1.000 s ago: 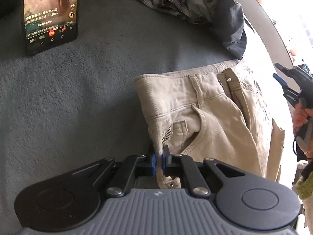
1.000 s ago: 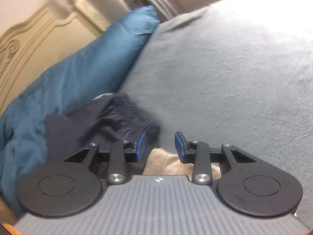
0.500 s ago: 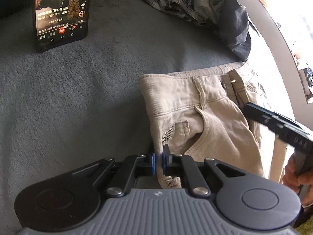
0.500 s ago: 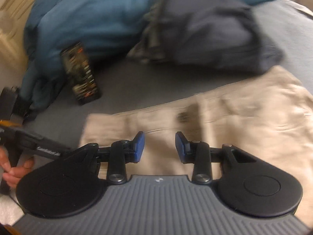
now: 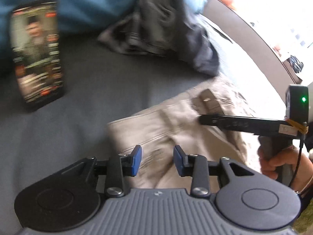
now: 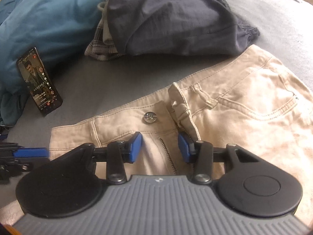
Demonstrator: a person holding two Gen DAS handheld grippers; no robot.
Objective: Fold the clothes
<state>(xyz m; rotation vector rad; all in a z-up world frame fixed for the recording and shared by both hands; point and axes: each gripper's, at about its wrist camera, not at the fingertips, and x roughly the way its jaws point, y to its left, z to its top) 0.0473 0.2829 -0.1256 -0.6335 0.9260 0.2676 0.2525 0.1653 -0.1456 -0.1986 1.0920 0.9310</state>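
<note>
Right wrist view, one beige trousers [image 6: 234,105], one phone [image 6: 39,82], left gripper [image 5: 157,159] and right gripper [image 6: 159,148] jaws both opening, pinching nothing

We look steeply down from each wrist, close over the trousers [image 6: 234,105] on a grey blanket [image 6: 109,82]. Our left view sits at the waistband's end, facing the phone [image 5: 37,52] and clothes pile [image 5: 166,25]. Our right view hangs above the fly, facing that same phone, pile and blue duvet [image 6: 49,19].
</note>
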